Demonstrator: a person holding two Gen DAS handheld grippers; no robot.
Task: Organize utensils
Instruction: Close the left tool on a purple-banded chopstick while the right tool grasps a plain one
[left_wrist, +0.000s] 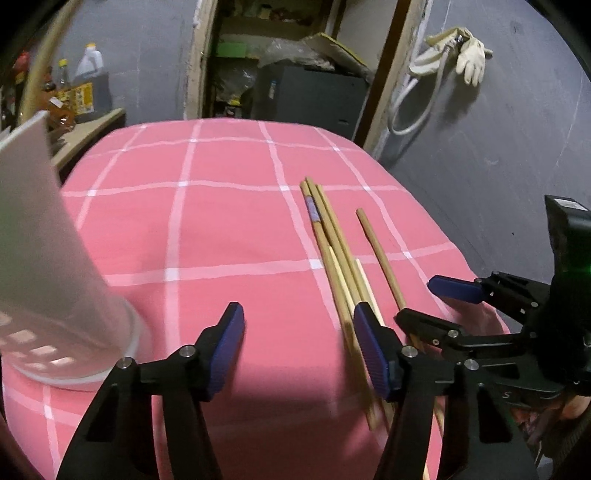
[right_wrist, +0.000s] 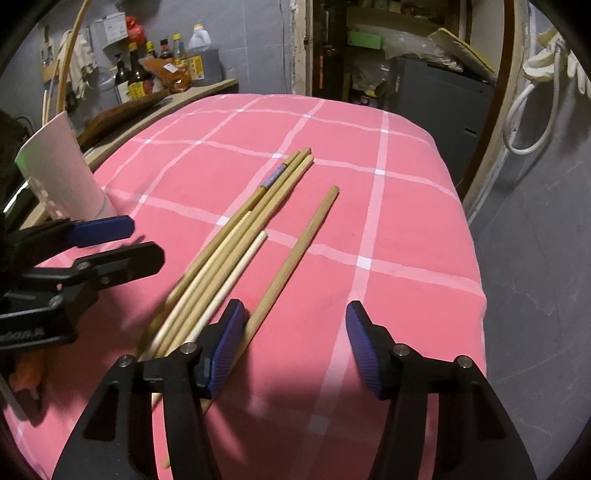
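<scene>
Several wooden chopsticks (left_wrist: 332, 243) lie bundled on the pink checked cloth, with a single darker chopstick (left_wrist: 376, 251) just to their right. My left gripper (left_wrist: 299, 347) hovers open over bare cloth, and its right finger covers the bundle's near ends. In the right wrist view the bundle (right_wrist: 236, 236) runs under the left finger of my right gripper (right_wrist: 295, 347). That gripper is open, and the single chopstick (right_wrist: 295, 254) lies just inside its left pad without being pinched. A white utensil holder (left_wrist: 44, 258) stands to the left.
The cloth-covered table (left_wrist: 221, 221) drops off at its far and right edges. Each gripper shows in the other's view: the right gripper (left_wrist: 439, 306) and the left gripper (right_wrist: 118, 242), close together. Bottles (right_wrist: 166, 70) crowd a shelf at the back left.
</scene>
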